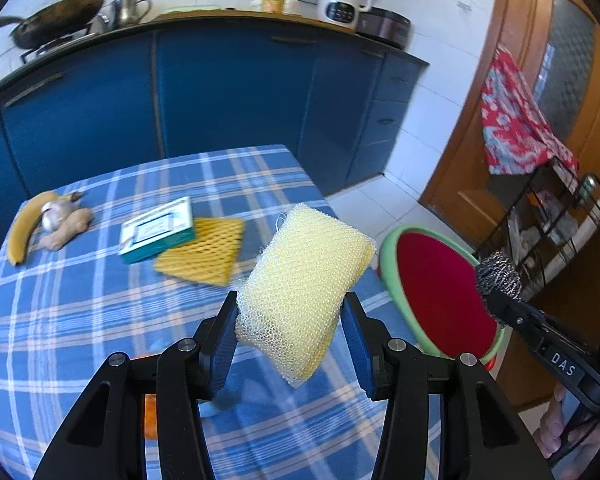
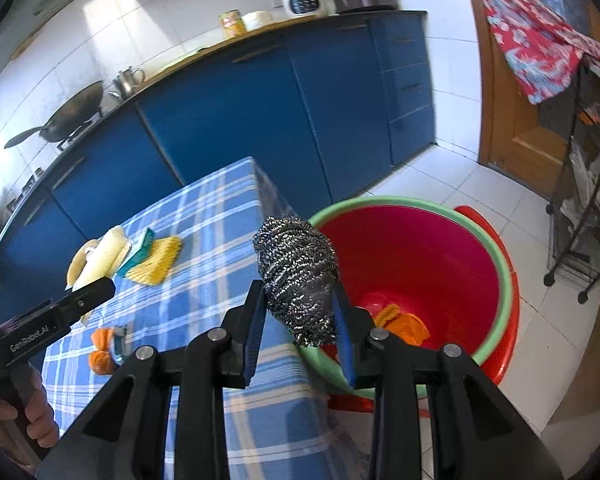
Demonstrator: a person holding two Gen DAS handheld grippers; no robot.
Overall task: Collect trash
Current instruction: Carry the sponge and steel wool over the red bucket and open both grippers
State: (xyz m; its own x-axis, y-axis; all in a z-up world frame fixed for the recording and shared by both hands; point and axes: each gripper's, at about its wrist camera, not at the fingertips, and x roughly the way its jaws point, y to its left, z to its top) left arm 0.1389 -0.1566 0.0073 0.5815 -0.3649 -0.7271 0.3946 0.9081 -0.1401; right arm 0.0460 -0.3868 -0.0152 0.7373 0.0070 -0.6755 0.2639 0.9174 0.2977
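The left gripper (image 1: 290,320) pinched a pale yellow mesh sponge (image 1: 306,286) between its blue pads, holding it tilted above the checked tablecloth (image 1: 80,320), near the table's right edge. The right gripper (image 2: 300,320) was clamped on a steel wool ball (image 2: 298,276), which stood up from the jaws just over the green rim of the red bucket (image 2: 496,248) — the bucket sat on the white tiled floor right beside the table. Inside the bucket lay a crumpled orange wrapper (image 2: 404,322).

On the cloth, well behind the left gripper, a teal-edged box (image 1: 158,230) rested partly on a yellow foam net (image 1: 208,250). Further left a banana (image 1: 22,228) lay touching a piece of ginger (image 1: 66,226) and what looked like a garlic bulb (image 1: 54,214). In the right wrist view a small orange item (image 2: 102,350) sat on the cloth close to the near edge — what exactly it was could not be told
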